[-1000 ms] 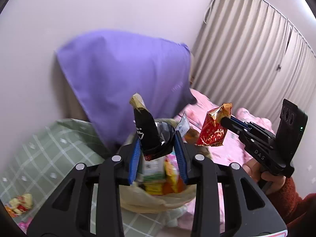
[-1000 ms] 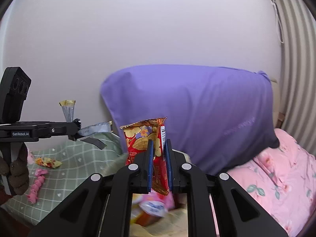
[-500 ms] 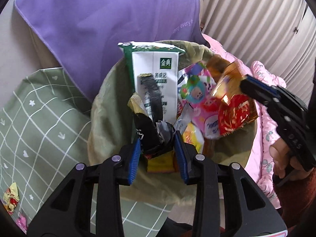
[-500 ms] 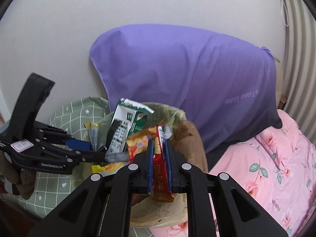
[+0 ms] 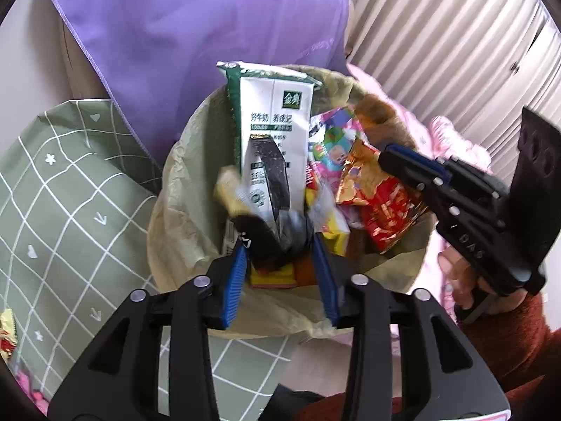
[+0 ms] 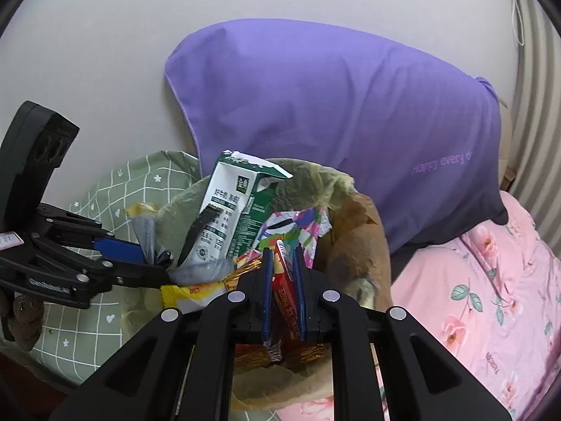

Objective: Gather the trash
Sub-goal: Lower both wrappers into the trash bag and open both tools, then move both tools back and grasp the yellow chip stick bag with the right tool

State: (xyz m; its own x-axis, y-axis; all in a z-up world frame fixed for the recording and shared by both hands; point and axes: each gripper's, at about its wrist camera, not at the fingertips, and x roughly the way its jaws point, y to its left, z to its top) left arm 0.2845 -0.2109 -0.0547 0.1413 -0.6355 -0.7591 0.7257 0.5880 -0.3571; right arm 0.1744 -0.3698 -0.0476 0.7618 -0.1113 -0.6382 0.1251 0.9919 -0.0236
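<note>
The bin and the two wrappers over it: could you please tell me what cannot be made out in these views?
- Bin bottom: hidden by piled trash, both views.
- Black wrapper: blurred between the opening left jaws; contact unclear.
- Red wrapper: print mostly covered by the right jaws.
- Wrapper on the green sheet: cut off, left wrist view.

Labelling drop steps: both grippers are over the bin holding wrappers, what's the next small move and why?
Probably open the right gripper: it is shut on the red wrapper right above the lined bin. The left gripper is already opening, its black wrapper between the pads over the bin's trash.
</note>
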